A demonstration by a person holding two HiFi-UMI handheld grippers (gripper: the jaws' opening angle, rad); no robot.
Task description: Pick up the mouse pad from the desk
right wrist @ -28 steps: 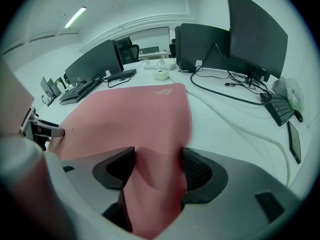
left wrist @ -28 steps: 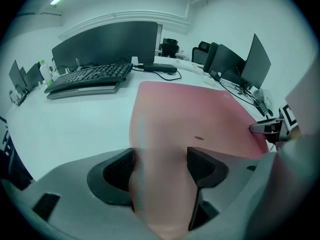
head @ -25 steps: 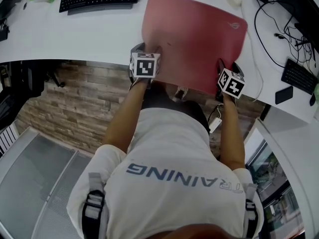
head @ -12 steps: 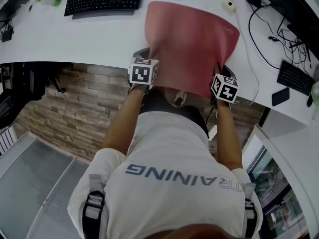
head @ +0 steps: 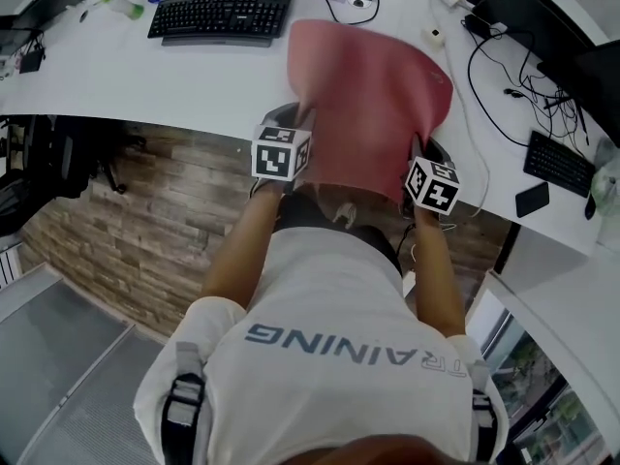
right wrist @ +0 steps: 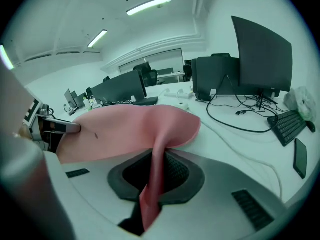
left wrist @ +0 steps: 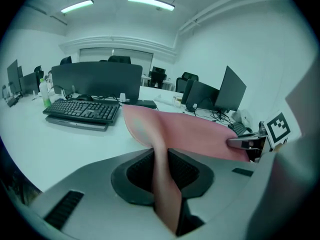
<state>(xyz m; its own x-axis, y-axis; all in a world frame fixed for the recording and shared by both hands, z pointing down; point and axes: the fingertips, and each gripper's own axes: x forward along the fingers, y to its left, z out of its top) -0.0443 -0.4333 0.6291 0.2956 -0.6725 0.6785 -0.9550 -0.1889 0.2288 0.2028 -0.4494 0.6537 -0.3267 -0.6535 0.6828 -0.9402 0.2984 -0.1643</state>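
Both pairs of jaws are nearly shut on thin material. The left hand-held gripper (left wrist: 161,165) has jaws that have just been closing. Its pads are now clamped on the near-left edge of the pinkish-red soft rectangular mouse pad (head: 373,90), which stands edge-up btwn them. The right hand-held gripper (right wrist: 156,170) is the same: jaws just been closing, now clenched on the near-right edge, w/ the pad folding up thru the gap. In head view the pad spans btwn the two grippers, its near edge raised off the white desk surface (head: 145,76). The far edge curls down toward the surface; can't tell if it touches. A black keyboard (head: 220,15) lies on the surface left of the pad, apart from it.
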